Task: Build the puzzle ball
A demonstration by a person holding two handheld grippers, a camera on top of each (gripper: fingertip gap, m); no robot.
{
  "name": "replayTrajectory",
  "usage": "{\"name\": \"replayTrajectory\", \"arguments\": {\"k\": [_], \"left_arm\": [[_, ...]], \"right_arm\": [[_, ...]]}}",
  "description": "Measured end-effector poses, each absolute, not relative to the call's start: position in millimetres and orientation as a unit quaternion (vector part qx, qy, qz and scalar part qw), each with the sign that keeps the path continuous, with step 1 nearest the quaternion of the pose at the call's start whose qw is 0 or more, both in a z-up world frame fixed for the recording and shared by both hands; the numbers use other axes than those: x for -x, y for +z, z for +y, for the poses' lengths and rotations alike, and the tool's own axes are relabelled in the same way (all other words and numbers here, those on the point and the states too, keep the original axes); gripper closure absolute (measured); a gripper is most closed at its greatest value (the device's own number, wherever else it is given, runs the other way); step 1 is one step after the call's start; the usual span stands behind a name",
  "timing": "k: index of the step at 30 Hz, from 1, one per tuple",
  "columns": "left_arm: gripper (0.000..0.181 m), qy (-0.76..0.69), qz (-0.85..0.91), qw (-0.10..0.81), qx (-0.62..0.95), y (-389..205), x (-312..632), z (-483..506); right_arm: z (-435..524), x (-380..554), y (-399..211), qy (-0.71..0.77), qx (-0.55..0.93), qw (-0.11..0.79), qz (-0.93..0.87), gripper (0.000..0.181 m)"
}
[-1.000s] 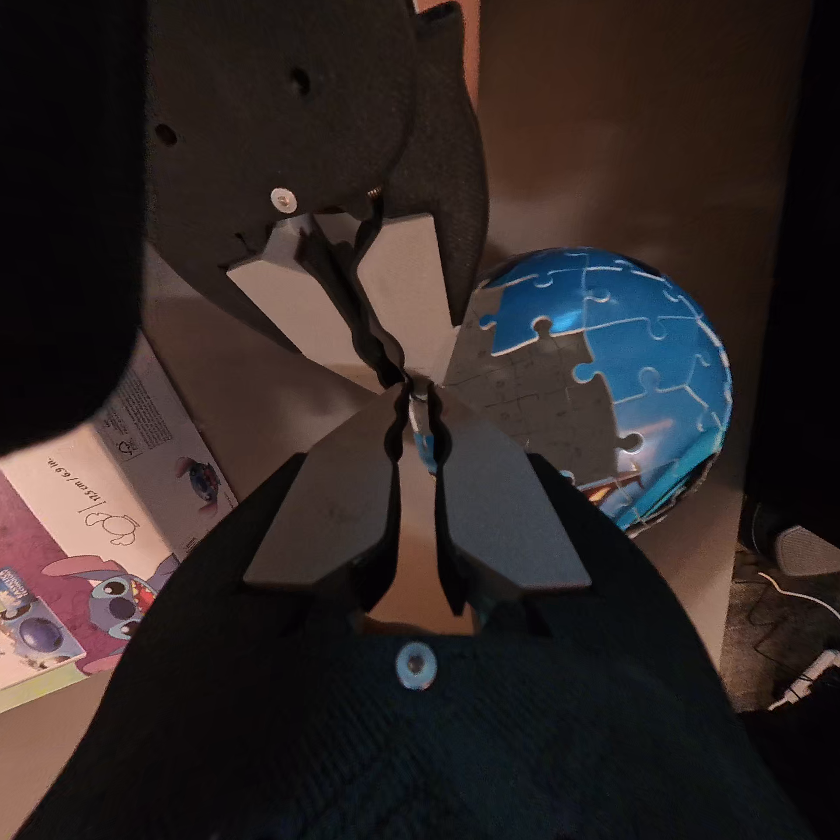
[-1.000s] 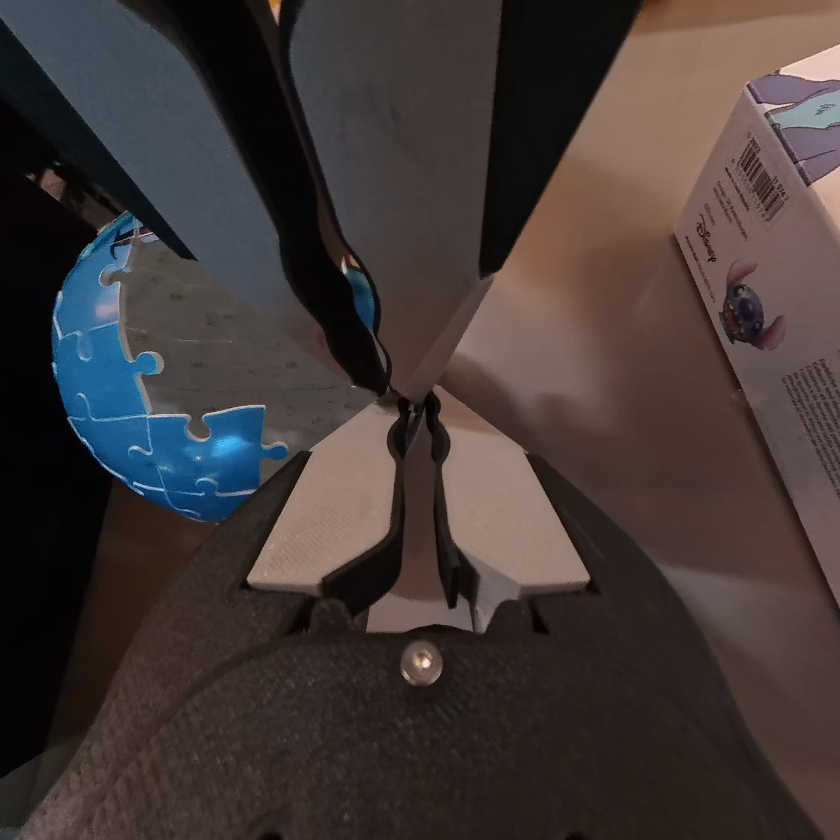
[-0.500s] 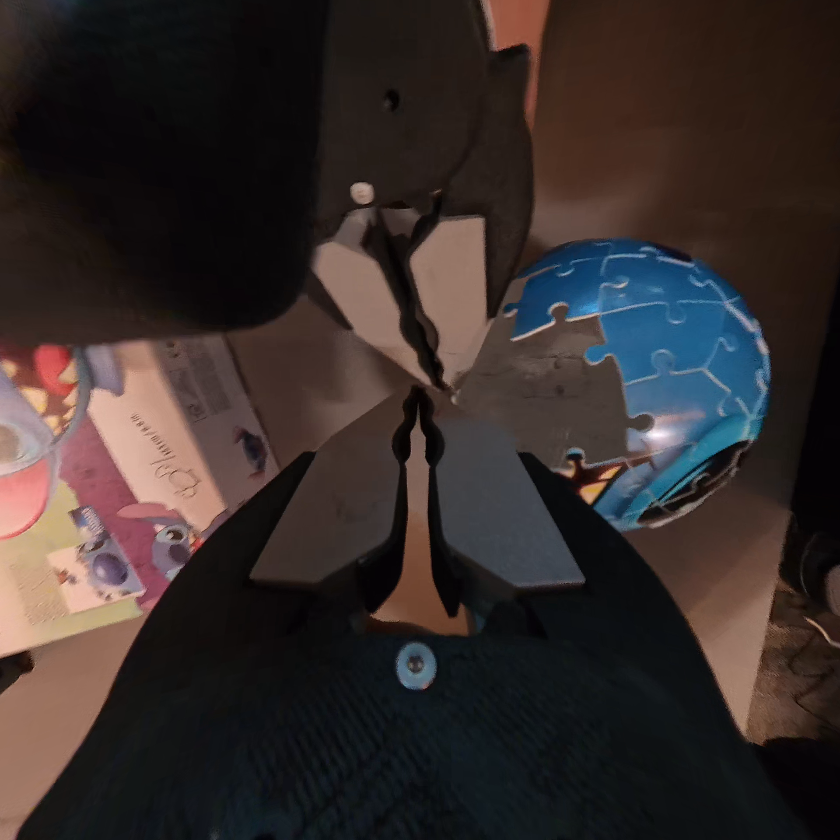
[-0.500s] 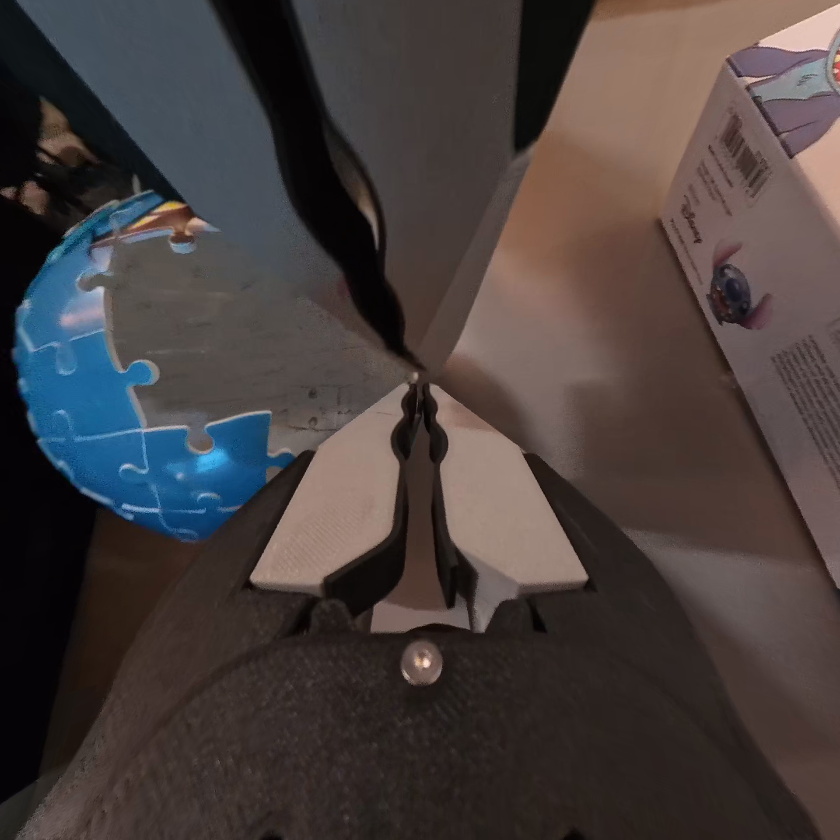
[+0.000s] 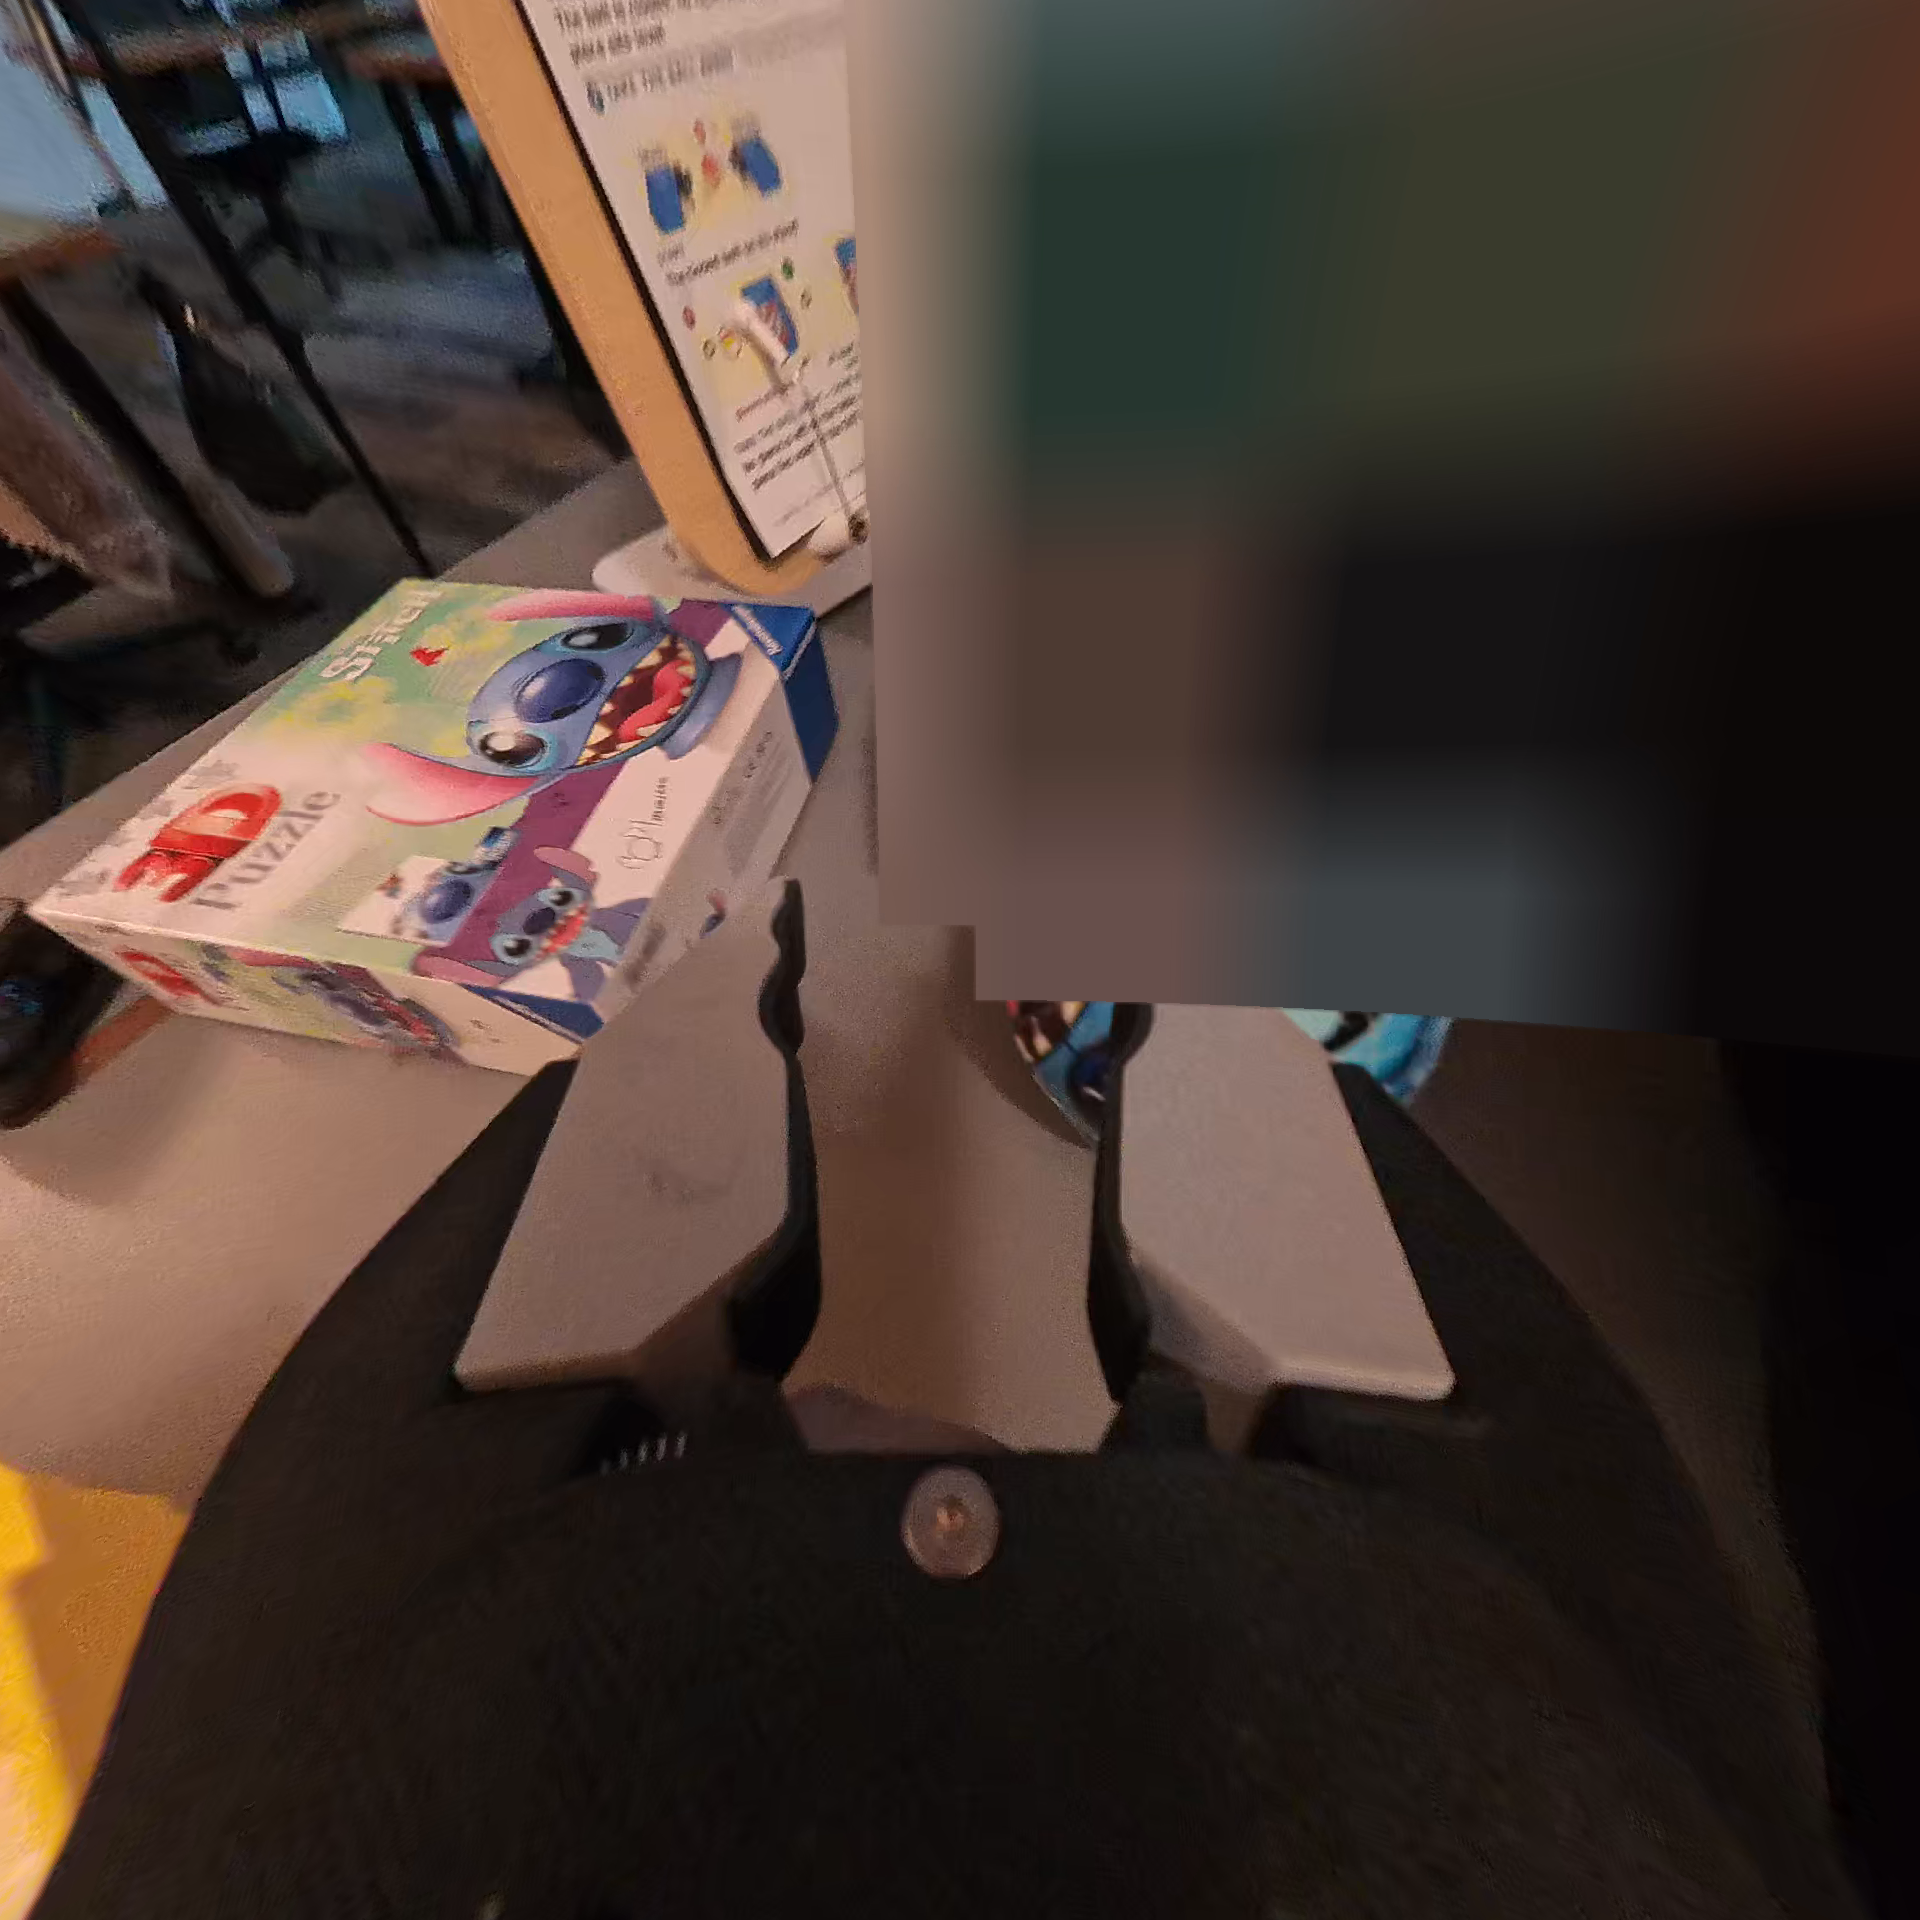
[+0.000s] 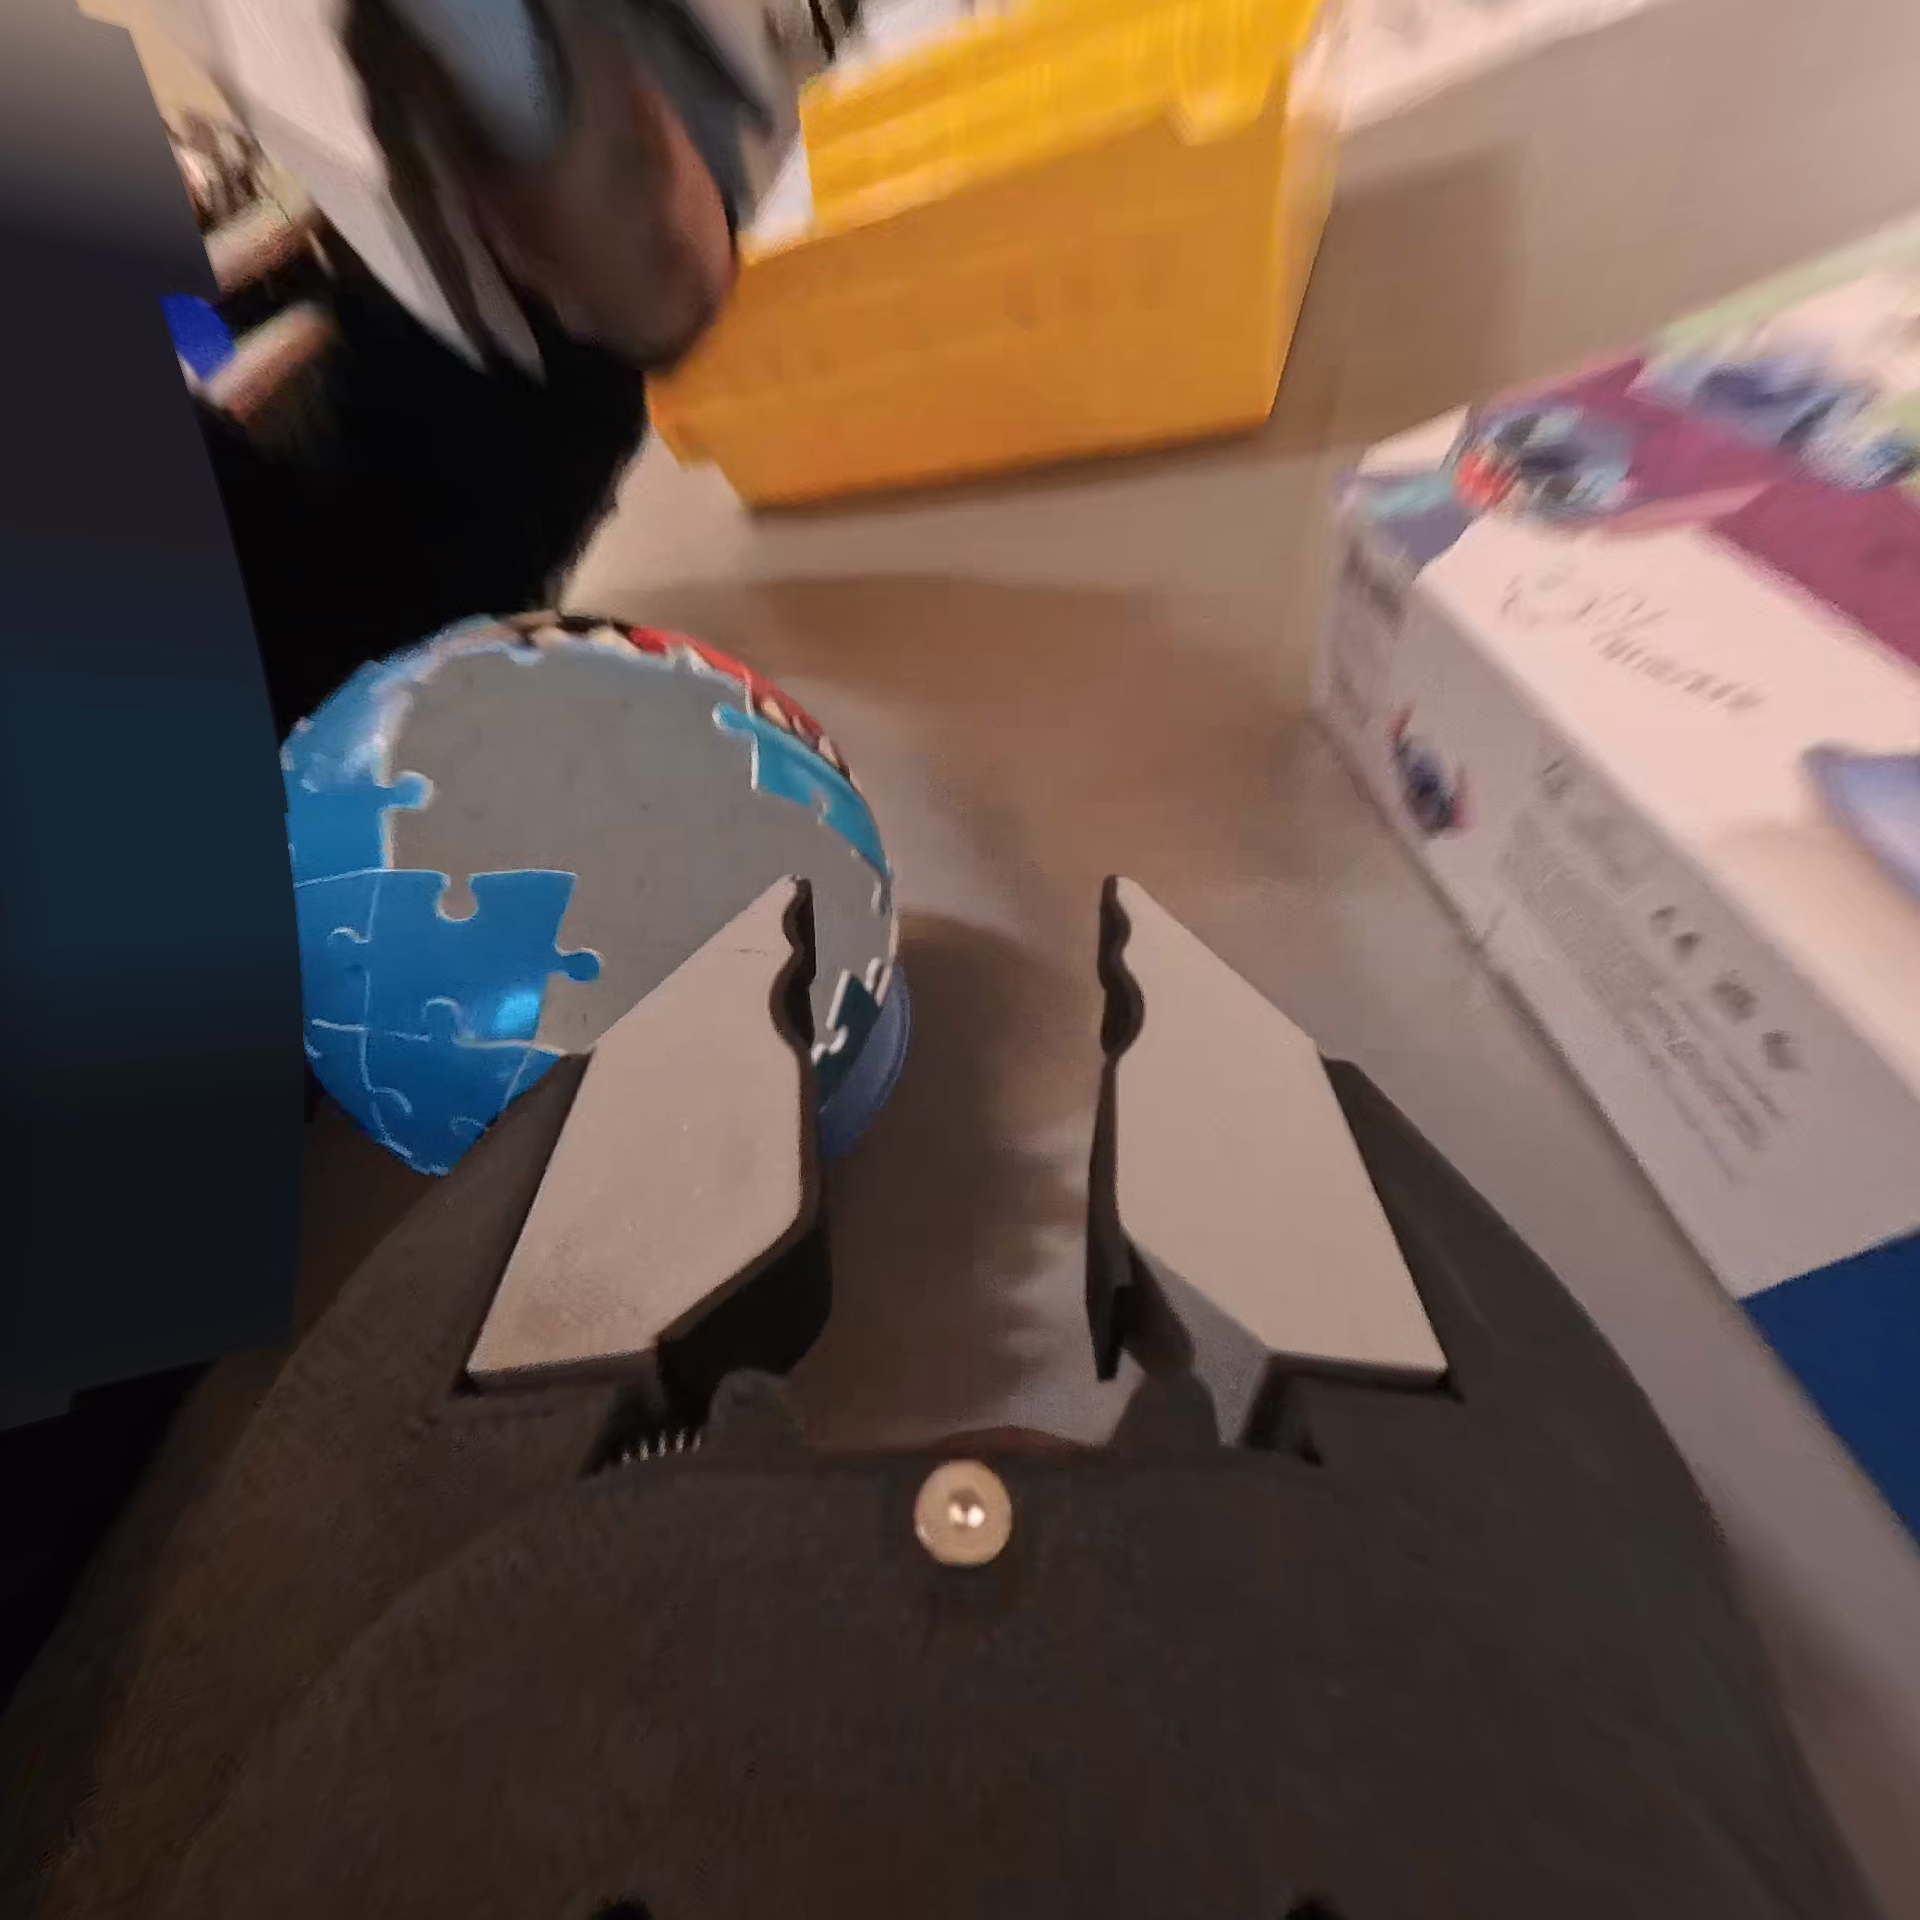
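Note:
The puzzle ball (image 6: 488, 935) rests on the grey table (image 6: 1091, 707). It is blue jigsaw pieces around a large bare grey patch, with red and black pieces at its top. My right gripper (image 6: 956, 899) is open and empty, just right of the ball, and its left finger overlaps the ball's lower right. My left gripper (image 5: 956, 977) is open and empty. A sliver of the ball (image 5: 1075, 1065) shows beside its right finger, and the rest is hidden by a blurred patch. No loose piece is in view.
The puzzle's box (image 5: 447, 821) lies left of my left gripper and shows at the right in the right wrist view (image 6: 1662, 883). A yellow bin (image 6: 1018, 312) stands behind the ball. A stand with an instruction sheet (image 5: 727, 291) is behind the box. Spacing between my two grippers at the tips: around 12 cm.
Both grippers were shut and met tip to tip beside the ball, the left one on a small blue piece. Now both are open and have pulled apart. Both views have swung.

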State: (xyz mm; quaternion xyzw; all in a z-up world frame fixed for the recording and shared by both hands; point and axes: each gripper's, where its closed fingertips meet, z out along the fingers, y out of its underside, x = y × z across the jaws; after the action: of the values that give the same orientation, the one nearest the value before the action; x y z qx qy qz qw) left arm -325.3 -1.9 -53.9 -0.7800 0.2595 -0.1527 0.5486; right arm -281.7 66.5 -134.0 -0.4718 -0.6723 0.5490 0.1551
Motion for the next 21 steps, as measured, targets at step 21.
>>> {"name": "replayTrajectory", "arguments": {"k": [21], "left_arm": [[0.088, -0.135, 0.409, 0.564, 0.704, -143, 271, -39]], "right_arm": [[-14, 219, -140, 0.432, 0.434, 0.418, -0.67, 0.067]]}}
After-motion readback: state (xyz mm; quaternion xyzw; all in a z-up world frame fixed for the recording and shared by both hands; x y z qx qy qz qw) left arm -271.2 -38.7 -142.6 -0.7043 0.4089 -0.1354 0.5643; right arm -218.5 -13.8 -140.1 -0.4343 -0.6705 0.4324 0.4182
